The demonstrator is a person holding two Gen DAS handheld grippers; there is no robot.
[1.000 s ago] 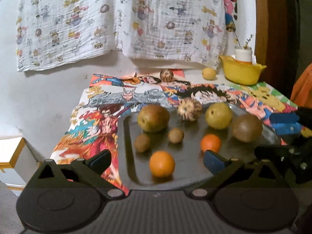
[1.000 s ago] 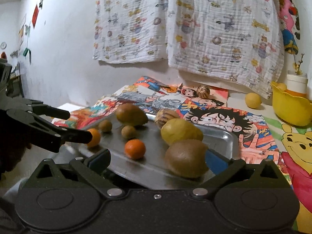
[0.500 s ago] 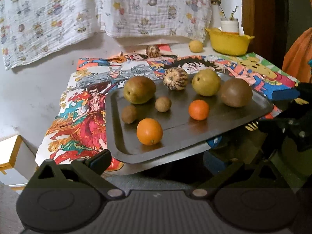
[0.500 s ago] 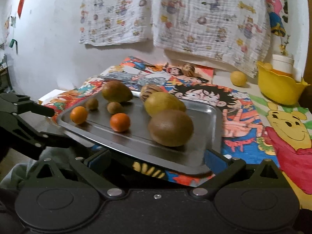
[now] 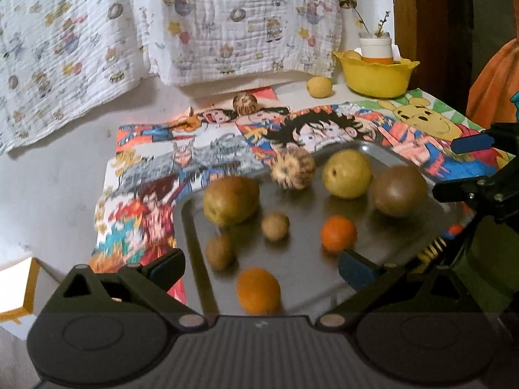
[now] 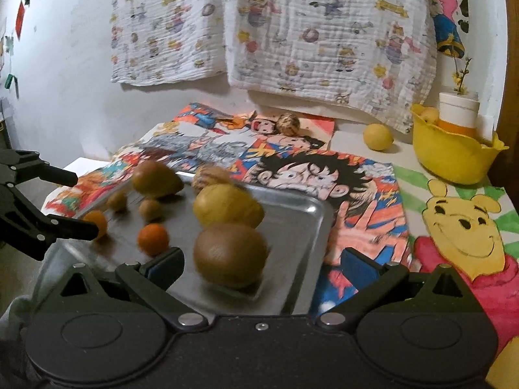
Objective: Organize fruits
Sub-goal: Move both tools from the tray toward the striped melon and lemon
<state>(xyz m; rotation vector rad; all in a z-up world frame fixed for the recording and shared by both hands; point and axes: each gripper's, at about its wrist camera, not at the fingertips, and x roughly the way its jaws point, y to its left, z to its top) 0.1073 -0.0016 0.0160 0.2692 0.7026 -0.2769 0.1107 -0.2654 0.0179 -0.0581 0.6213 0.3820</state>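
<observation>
A metal tray (image 5: 301,269) lies over the cartoon mat (image 5: 155,149), blurred with motion. It carries a brown pear (image 5: 230,199), a ribbed fruit (image 5: 292,168), a yellow pear (image 5: 347,173), a round brown fruit (image 5: 399,189), two small brown fruits (image 5: 275,227) and two oranges (image 5: 258,290). My left gripper (image 5: 259,265) stands wide open at the tray's near edge. At the tray's (image 6: 292,214) right end, my right gripper (image 6: 262,265) is wide open around the round brown fruit (image 6: 230,253). Neither pair of fingers clamps anything.
Beyond the tray, a second ribbed fruit (image 5: 245,103) and a yellow fruit (image 5: 319,86) lie on the table. A yellow bowl (image 5: 374,74) with a white pot stands at the back right. A patterned cloth (image 5: 194,16) hangs on the wall. An orange sleeve (image 5: 493,81) shows at right.
Half a second ago the tray hung raised and tilted above both grippers' fingers. Now it sits lower and farther over the mat, and the fruits on it are blurred.
</observation>
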